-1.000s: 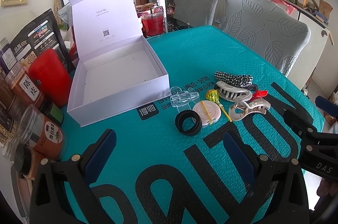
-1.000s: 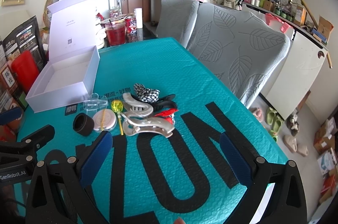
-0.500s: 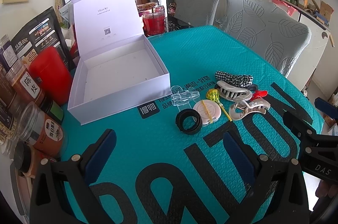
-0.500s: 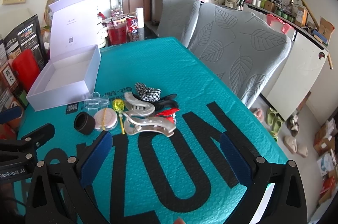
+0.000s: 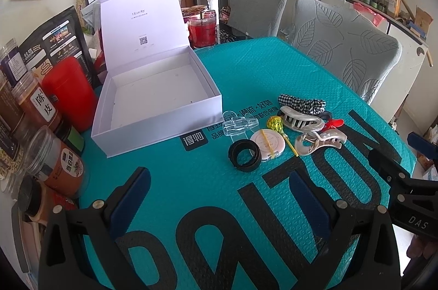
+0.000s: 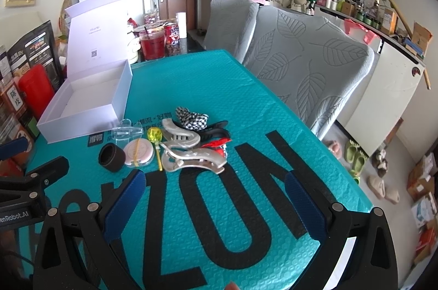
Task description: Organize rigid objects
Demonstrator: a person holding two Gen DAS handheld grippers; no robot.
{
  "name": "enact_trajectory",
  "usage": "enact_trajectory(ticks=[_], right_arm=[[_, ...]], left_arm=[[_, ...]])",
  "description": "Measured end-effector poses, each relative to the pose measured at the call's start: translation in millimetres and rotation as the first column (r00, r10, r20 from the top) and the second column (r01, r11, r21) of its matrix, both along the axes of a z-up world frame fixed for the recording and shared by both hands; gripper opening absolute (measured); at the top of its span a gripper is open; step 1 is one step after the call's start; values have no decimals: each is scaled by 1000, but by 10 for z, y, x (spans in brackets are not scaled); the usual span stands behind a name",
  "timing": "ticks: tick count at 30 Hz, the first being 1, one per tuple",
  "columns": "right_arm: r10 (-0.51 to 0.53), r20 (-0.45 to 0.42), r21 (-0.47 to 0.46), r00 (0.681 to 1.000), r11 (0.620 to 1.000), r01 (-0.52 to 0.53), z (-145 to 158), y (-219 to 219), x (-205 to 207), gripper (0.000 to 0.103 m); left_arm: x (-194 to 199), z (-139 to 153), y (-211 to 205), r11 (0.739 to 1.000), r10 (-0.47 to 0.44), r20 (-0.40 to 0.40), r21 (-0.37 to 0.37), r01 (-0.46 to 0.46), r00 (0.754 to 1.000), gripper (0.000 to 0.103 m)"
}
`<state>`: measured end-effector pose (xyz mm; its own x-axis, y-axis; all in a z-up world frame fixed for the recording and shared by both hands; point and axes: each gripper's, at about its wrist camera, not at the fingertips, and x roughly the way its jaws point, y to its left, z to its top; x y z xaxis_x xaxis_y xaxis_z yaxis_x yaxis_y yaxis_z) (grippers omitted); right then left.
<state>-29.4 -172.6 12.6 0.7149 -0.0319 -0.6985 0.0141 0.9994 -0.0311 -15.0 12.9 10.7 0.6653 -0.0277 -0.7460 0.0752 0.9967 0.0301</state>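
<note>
Teal bubble-textured mat (image 5: 273,65) with black lettering over table. White box (image 5: 153,95), lid raised, at left; hair clips (image 6: 191,153) clustered just beside. Leaf-patterned chairs (image 6: 306,65) behind. Left gripper (image 5: 219,197) and right gripper (image 6: 212,197) spread wide, empty.

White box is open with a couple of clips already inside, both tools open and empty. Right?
Not quite. The white box is open but holds nothing, as the left wrist view shows; the clips lie on the teal mat. Left tool and right tool are open and empty.
</note>
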Motion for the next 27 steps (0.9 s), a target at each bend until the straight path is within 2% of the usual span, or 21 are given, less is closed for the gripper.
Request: enact_trajectory(ticks=[12, 19, 27], right_arm=[[9, -1, 24, 1000, 1000, -9, -38, -24, -125, 103], [28, -13, 56, 1000, 998, -27, -150, -51, -145, 103], [44, -58, 96, 997, 995, -38, -339, -89, -35, 103]], left_arm=[[-99, -42, 22, 1000, 1, -20, -30, -2, 1000, 103], [-67, -145, 27, 997, -11, -54, -79, 6, 998, 103], [56, -287, 2, 996, -20, -77, -89, 13, 997, 103]])
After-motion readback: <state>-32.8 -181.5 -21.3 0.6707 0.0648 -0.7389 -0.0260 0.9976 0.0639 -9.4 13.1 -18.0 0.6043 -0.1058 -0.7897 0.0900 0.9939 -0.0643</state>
